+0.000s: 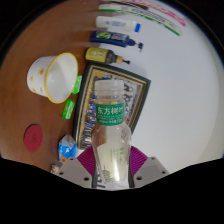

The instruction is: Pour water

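At the left of the frame a red disc lies on the brown surface, with a yellow cup on its side above it. At bottom centre my tool grips a bottle over a dark book. Tubes lie at top right.

Brown table, cup, perhaps a book
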